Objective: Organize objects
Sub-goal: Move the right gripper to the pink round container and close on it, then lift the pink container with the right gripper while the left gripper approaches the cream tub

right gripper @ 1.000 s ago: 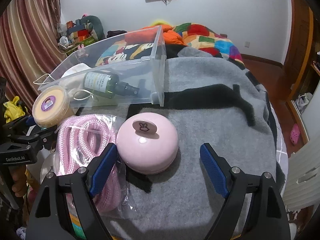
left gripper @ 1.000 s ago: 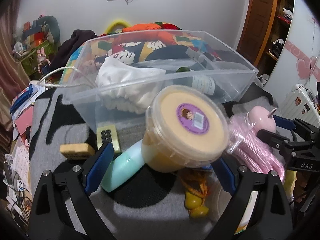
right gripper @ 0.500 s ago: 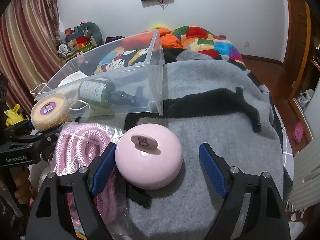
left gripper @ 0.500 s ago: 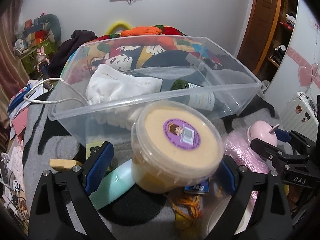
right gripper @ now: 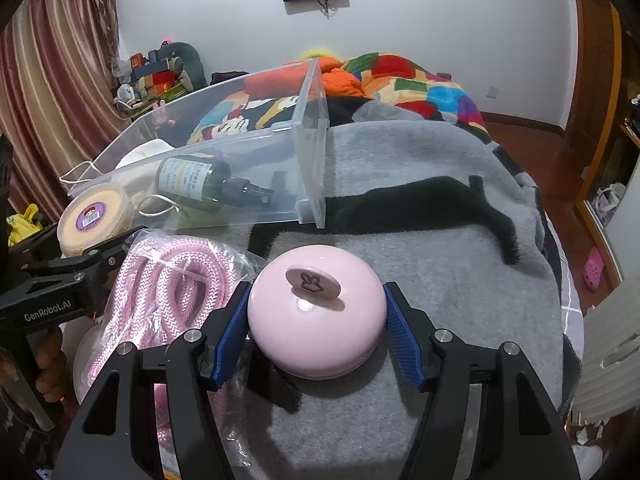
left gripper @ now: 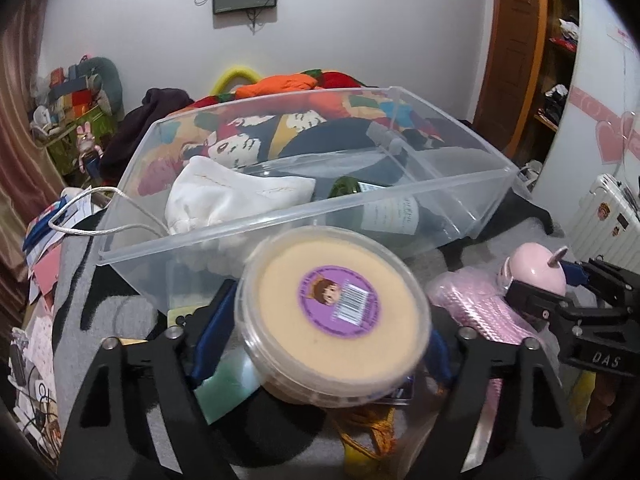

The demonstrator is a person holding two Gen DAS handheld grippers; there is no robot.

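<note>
The clear plastic bin (left gripper: 280,224) sits on the grey blanket (right gripper: 440,240), already holding a white pouch (left gripper: 224,196) and a green spray bottle (right gripper: 192,182); just before it the left gripper (left gripper: 332,320) has been closing and now pinches the lidded yellow tub (left gripper: 332,312); the right gripper (right gripper: 316,320), also just closing, clamps the pink round case (right gripper: 316,312) beside the bagged pink rope (right gripper: 168,280); this looks like the grasping step; next each load likely needs lifting over the bin's near wall.
</note>
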